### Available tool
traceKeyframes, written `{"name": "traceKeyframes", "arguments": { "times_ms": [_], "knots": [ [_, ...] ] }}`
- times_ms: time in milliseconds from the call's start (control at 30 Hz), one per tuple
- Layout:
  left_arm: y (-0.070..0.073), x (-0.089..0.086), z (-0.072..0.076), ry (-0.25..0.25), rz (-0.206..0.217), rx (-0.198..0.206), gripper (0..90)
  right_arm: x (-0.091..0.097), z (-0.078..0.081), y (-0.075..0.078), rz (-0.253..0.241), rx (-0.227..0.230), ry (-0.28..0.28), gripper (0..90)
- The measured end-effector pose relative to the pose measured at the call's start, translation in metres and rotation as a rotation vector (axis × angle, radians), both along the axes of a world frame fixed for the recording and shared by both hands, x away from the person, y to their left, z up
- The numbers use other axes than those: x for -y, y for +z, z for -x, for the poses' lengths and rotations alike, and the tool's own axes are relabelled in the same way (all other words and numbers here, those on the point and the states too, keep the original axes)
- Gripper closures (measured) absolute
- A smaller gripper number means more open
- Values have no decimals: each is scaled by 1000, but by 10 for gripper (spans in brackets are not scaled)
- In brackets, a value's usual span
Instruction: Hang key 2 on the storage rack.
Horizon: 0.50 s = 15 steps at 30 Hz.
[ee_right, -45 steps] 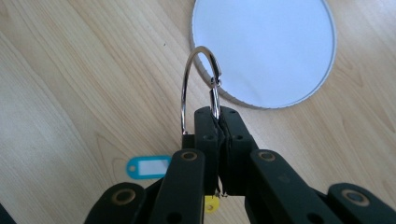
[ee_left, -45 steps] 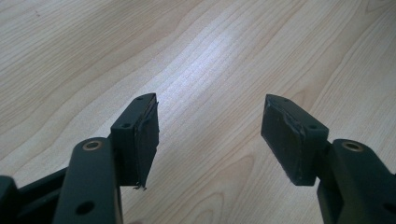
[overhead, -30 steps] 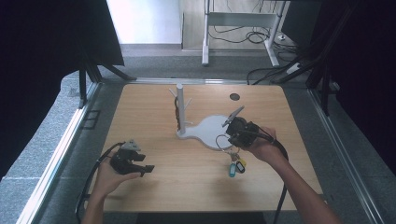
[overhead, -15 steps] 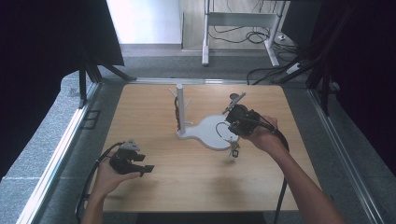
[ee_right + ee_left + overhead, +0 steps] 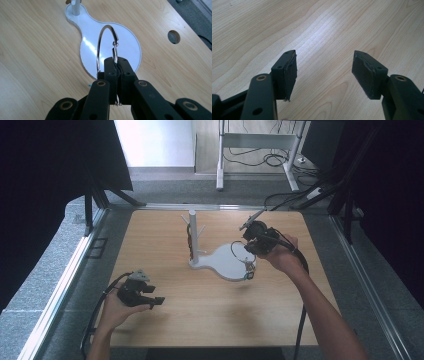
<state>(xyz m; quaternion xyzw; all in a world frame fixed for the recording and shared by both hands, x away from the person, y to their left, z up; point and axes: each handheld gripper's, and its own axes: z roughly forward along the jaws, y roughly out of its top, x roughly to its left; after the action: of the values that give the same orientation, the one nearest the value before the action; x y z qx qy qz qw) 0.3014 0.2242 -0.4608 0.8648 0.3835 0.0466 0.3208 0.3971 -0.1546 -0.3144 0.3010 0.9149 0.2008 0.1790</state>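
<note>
Pale wooden tabletop [image 5: 210, 305]. Right tongs [image 5: 115, 65] pinch silver metal key ring [image 5: 106, 45]; left tongs [image 5: 323, 72] wide, empty. Lift ring level toward white peg stand [image 5: 193, 237]; avoid swinging keys [image 5: 248, 270].

No readable text, labels, brands or numbers on any surface.
</note>
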Motion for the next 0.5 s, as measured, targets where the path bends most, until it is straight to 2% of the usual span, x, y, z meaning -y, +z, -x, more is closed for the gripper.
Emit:
{"name": "traceKeyframes", "arguments": {
  "times_ms": [233, 500],
  "knots": [
    [-1, 3, 0, -12, -13, -8, 372, 1, -7, 5, -5, 8, -16, 870],
    [0, 2, 0, 4, -4, 2, 373, -6, -16, 3, 26, -7, -16, 870]
  ]
}}
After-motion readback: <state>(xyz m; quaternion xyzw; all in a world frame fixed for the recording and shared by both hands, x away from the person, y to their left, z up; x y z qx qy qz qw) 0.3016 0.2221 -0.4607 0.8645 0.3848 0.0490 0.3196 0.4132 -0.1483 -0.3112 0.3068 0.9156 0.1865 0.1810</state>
